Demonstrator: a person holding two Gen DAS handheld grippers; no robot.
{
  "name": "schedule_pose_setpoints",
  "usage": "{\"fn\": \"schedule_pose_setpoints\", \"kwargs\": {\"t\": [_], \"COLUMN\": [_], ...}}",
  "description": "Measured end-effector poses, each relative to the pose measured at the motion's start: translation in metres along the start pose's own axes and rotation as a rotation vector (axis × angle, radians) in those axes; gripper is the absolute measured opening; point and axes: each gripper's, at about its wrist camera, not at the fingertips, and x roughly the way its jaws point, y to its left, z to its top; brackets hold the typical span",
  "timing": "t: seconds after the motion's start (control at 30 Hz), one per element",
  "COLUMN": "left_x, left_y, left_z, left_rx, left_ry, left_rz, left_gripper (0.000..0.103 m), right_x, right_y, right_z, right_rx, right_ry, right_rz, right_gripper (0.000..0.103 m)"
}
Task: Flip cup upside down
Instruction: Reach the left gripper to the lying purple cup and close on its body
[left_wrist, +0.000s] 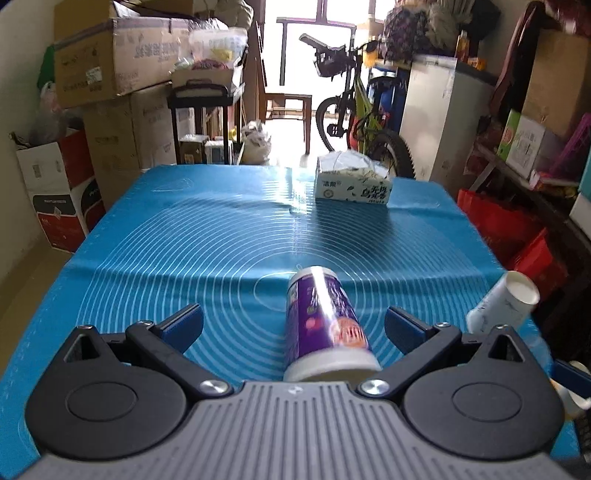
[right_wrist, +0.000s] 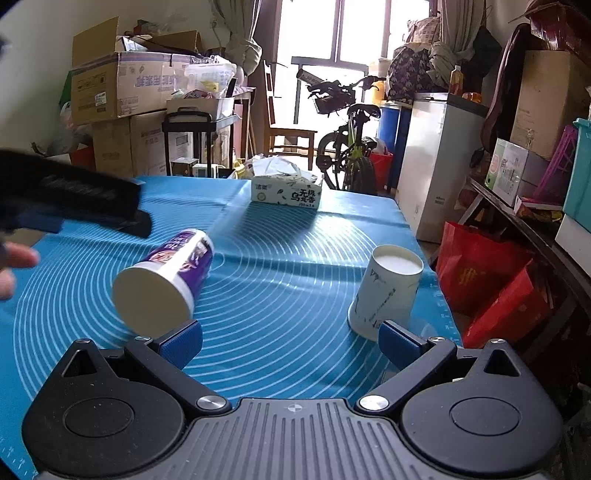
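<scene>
A purple and white cup (left_wrist: 325, 325) lies on its side on the blue mat (left_wrist: 184, 236), between the wide-open fingers of my left gripper (left_wrist: 293, 326), not touched by either pad. It also shows in the right wrist view (right_wrist: 166, 277), its sealed wide end towards me. A white paper cup (right_wrist: 388, 291) stands upside down on the mat at the right, just beyond the right fingertip (right_wrist: 399, 341) of my open, empty right gripper (right_wrist: 290, 341). It also shows in the left wrist view (left_wrist: 506, 302). The left gripper (right_wrist: 74, 206) shows at the left edge.
A tissue box (left_wrist: 352, 181) sits at the far side of the mat, also in the right wrist view (right_wrist: 286, 186). Red bags (right_wrist: 491, 291) stand off the table's right edge. Cardboard boxes (left_wrist: 114, 74), a bicycle (left_wrist: 354, 110) and a white cabinet (right_wrist: 439, 158) stand beyond the table.
</scene>
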Motion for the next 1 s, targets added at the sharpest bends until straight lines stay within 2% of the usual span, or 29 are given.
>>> {"fn": "schedule_pose_setpoints", "kwargs": {"t": [0.1, 0.17, 0.3, 0.37, 0.43, 0.5, 0.63, 0.73, 1.0], "left_x": [0.021, 0.038, 0.06, 0.064, 0.066, 0.067, 0.062, 0.062, 0.031], "left_y": [-0.013, -0.018, -0.017, -0.018, -0.02, -0.021, -0.018, -0.014, 0.016], "left_z": [0.007, 0.008, 0.001, -0.002, -0.004, -0.007, -0.01, -0.005, -0.005], "left_rx": [0.052, 0.072, 0.054, 0.075, 0.094, 0.11, 0.104, 0.107, 0.104], "left_ry": [0.031, 0.088, 0.167, 0.176, 0.208, 0.228, 0.223, 0.224, 0.174], "left_rz": [0.013, 0.013, 0.017, 0.028, -0.006, -0.012, -0.022, -0.001, 0.031], "left_gripper": [0.102, 0.102, 0.102, 0.089, 0.075, 0.071, 0.07, 0.07, 0.07], "right_x": [0.008, 0.011, 0.015, 0.017, 0.019, 0.021, 0.021, 0.019, 0.013], "right_y": [-0.003, -0.003, 0.0, 0.0, -0.001, -0.002, 0.001, 0.001, 0.009], "right_z": [0.0, -0.002, -0.004, -0.005, -0.006, -0.006, -0.006, -0.005, -0.002], "right_rx": [0.008, 0.007, -0.002, -0.005, -0.002, -0.001, 0.002, 0.004, -0.005], "right_ry": [0.011, 0.018, 0.024, 0.025, 0.03, 0.03, 0.031, 0.027, 0.009], "right_rz": [0.004, 0.007, 0.013, 0.012, 0.01, 0.006, 0.009, 0.017, 0.04], "right_gripper": [0.103, 0.103, 0.103, 0.103, 0.103, 0.103, 0.103, 0.103, 0.103]}}
